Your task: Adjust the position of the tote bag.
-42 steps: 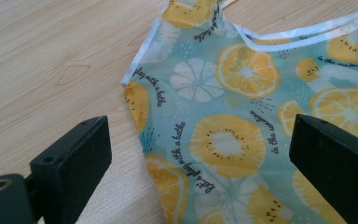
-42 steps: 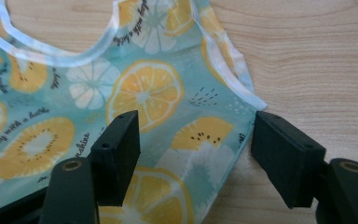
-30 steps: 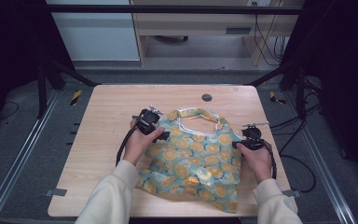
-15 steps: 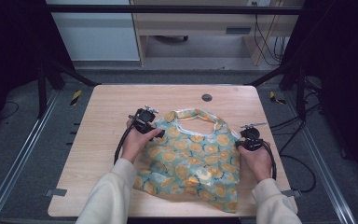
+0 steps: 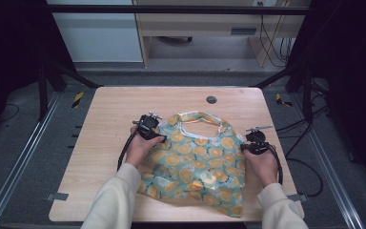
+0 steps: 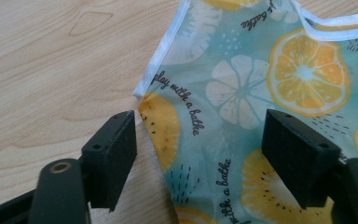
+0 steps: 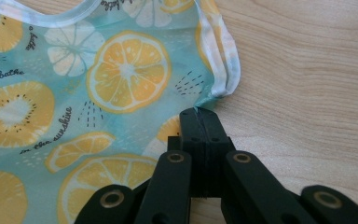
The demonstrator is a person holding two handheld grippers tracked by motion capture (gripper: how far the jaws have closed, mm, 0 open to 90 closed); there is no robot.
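A teal cloth bag point(image 5: 195, 162) printed with orange and lemon slices lies spread on the wooden table point(image 5: 105, 109), its white-trimmed handle loop at the far side. My left gripper point(image 5: 155, 135) hovers low at the bag's upper left edge. In the left gripper view its jaws point(image 6: 200, 126) have just been closing and stand apart over the fabric point(image 6: 261, 79), the left jaw at the hem, with no pad pressing. My right gripper point(image 5: 247, 147) is at the bag's right edge. In the right gripper view it point(image 7: 200, 116) is shut on the fabric's corner point(image 7: 121, 74) under the trim.
A round grommet hole point(image 5: 211, 99) sits near the table's far edge. Bare wood point(image 7: 307, 70) lies right of the bag and more point(image 6: 51, 70) to its left. Dark frame posts flank the table, with cables point(image 5: 310, 162) on the floor at the right.
The left gripper has sunk a little toward the bag's left edge. The right hand has stayed in place at the right edge.
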